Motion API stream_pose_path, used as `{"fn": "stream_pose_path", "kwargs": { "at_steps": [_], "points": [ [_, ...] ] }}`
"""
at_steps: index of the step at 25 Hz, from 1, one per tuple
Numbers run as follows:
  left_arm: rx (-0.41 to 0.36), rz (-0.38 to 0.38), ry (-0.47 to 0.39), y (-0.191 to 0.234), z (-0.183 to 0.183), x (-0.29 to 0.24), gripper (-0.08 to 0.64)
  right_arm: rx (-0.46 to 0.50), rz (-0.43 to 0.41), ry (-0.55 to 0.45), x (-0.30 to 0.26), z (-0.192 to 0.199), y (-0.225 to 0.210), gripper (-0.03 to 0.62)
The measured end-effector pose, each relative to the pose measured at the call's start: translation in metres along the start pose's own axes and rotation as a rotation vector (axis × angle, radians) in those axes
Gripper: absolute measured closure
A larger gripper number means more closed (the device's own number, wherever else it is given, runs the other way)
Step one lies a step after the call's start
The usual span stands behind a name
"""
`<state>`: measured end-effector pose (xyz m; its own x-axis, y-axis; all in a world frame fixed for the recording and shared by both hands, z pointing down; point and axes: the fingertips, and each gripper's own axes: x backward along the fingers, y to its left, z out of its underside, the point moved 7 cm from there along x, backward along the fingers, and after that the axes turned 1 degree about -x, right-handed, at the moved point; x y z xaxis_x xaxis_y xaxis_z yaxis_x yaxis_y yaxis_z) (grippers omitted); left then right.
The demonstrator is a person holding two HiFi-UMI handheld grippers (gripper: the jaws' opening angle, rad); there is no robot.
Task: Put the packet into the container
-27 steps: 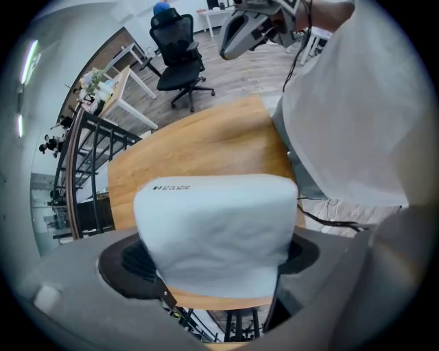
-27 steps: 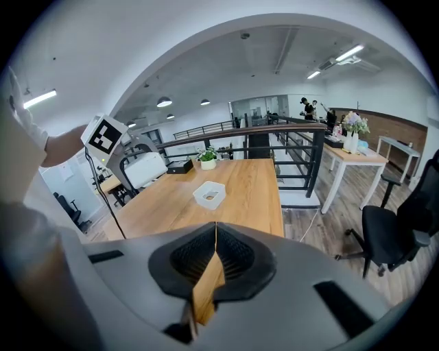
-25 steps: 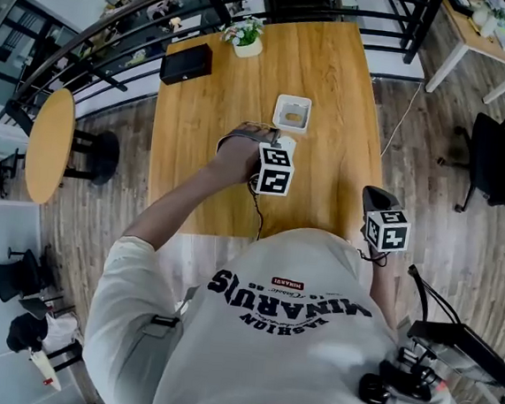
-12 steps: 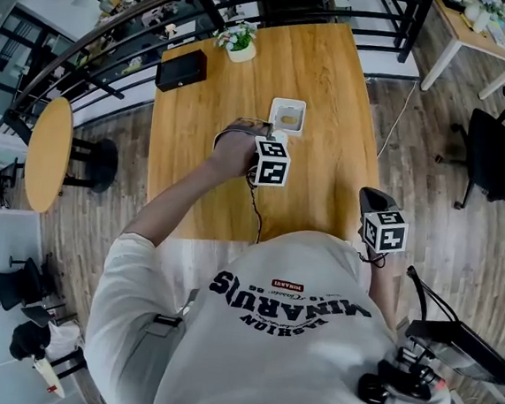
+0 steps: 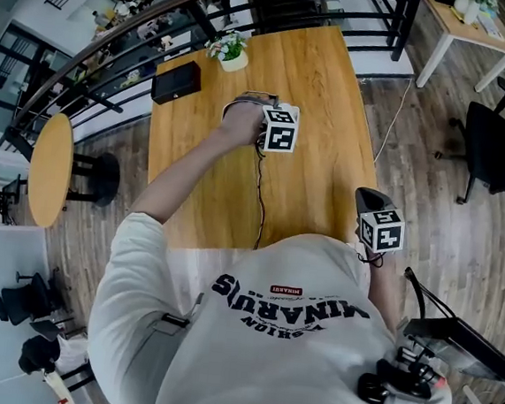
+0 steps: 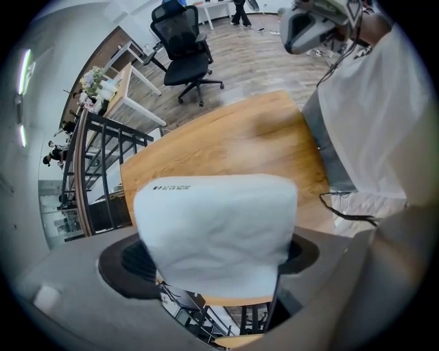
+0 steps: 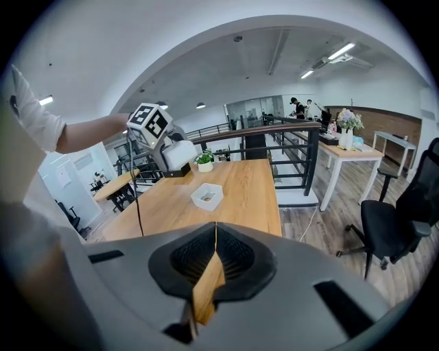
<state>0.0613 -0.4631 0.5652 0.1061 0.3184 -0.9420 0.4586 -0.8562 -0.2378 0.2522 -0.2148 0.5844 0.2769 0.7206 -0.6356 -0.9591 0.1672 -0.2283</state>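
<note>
My left gripper (image 6: 214,259) is shut on a white packet (image 6: 216,226), whose puffy body fills the space between the jaws. In the right gripper view the left gripper (image 7: 167,149) holds the packet (image 7: 181,155) in the air above the wooden table (image 7: 247,188), up and to the left of the white container (image 7: 208,196). The container is square and open, with something small and brown inside. In the head view the left gripper (image 5: 280,126) hangs over the table's middle and covers the container. My right gripper (image 7: 214,259) is shut and empty, by the table's near right corner (image 5: 369,208).
A black box (image 5: 177,81) and a potted plant (image 5: 226,50) sit at the table's far left end. A cable (image 5: 259,197) runs from the left gripper back across the table. A black railing (image 5: 343,1) stands beyond, an office chair (image 5: 498,145) to the right, a round table (image 5: 50,168) to the left.
The left gripper has carried the packet farther from me across the table and now covers the container in the head view. The right gripper has stayed in place.
</note>
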Motion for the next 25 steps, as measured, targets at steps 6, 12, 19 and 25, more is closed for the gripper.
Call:
{"fn": "stream_pose_path", "kwargs": {
  "at_steps": [6,12,19,25],
  "points": [
    [0.001,-0.033,0.043,0.066,0.004,-0.014,0.086,-0.027,0.011,0.001,0.003,0.007,-0.003,0.583],
    [-0.006,-0.012,0.063,0.079,0.000,-0.029,0.086,-0.053,0.040,0.001,0.009,0.012,-0.015,0.583],
    [-0.023,0.019,0.078,0.072,-0.008,-0.065,0.086,-0.082,0.062,0.018,0.011,0.020,-0.025,0.583],
    [-0.042,0.077,0.106,0.070,-0.011,-0.118,0.086,-0.129,0.085,0.031,0.012,0.030,-0.032,0.583]
  ]
}}
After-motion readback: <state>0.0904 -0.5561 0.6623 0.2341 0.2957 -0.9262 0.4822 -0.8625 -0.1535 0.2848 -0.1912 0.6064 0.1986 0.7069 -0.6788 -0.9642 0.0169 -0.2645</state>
